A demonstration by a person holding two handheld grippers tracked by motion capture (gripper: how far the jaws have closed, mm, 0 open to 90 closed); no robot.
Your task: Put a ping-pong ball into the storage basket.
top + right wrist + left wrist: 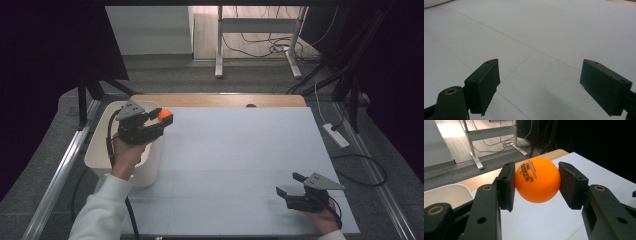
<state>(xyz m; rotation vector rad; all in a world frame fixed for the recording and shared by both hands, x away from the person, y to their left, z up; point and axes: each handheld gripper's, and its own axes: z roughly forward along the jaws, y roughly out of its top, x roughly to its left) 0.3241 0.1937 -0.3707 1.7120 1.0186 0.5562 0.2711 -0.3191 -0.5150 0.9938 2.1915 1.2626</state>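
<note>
An orange ping-pong ball (537, 180) with black print sits pinched between the two black pads of my left gripper (536, 186). From the high view, the left gripper (161, 117) holds the ball (165, 115) above the right rim of a white bin (102, 162) at the table's left edge. My right gripper (291, 184) rests low near the front right of the white table top (240, 150), its jaws spread wide with nothing between them. The right gripper view has its two pads (484, 82) apart over bare white surface.
A wooden strip (220, 100) runs along the table's far edge. A white desk frame (260, 35) and loose cables lie on the floor beyond. A power strip (336, 135) lies on the floor to the right. Metal rails flank the table.
</note>
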